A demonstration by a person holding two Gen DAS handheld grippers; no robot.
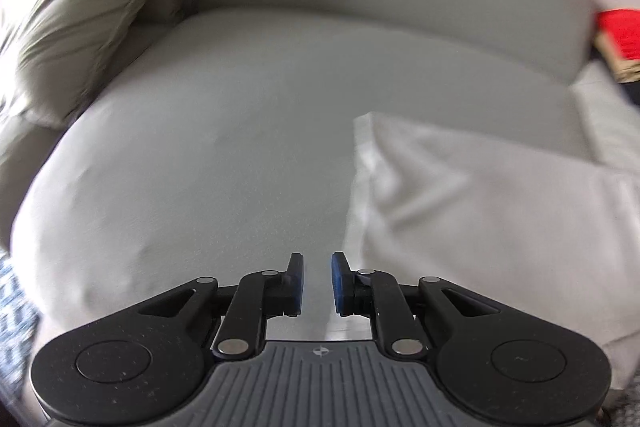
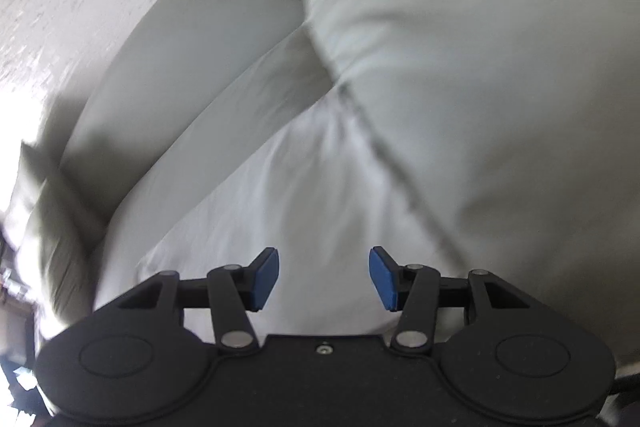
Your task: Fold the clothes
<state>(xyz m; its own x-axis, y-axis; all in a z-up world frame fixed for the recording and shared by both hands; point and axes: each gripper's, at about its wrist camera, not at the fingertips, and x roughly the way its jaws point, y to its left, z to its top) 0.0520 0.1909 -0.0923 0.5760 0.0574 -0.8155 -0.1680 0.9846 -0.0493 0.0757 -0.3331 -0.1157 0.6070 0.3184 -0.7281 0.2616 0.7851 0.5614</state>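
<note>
**Both tongs empty above the white cloth on the sofa**

The white cloth [image 1: 460,195] lies on the sofa seat [image 1: 224,155], toward the sofa's right end as the left wrist view shows it, well apart from the loose cushion [image 1: 76,23] at the sofa's left end. A red item [image 1: 618,33] rests with a tan and a dark one on top of the sofa's back, past the cloth.

The left tongs [image 1: 317,285] stand a narrow gap apart with nothing between them, just beside the cloth's near left edge. The right tongs [image 2: 324,277] stand wider apart, also empty, directly over the cloth [image 2: 280,195].

The step in hand looks like reaching in for a fresh hold on the cloth. To do it well, each hand likely wants a separate corner or edge, pinching a single layer cleanly and not a bunched handful, with the left tongs opened further before they come down. Both pictures are blurred, so layers and hems are hard to tell.

The cloth seems to run long from the sofa's front edge back toward its back rest, with one visible corner [image 1: 370,117] pointing toward the back rest. Whether it is a garment with a collar or sleeves I cannot tell.
</note>
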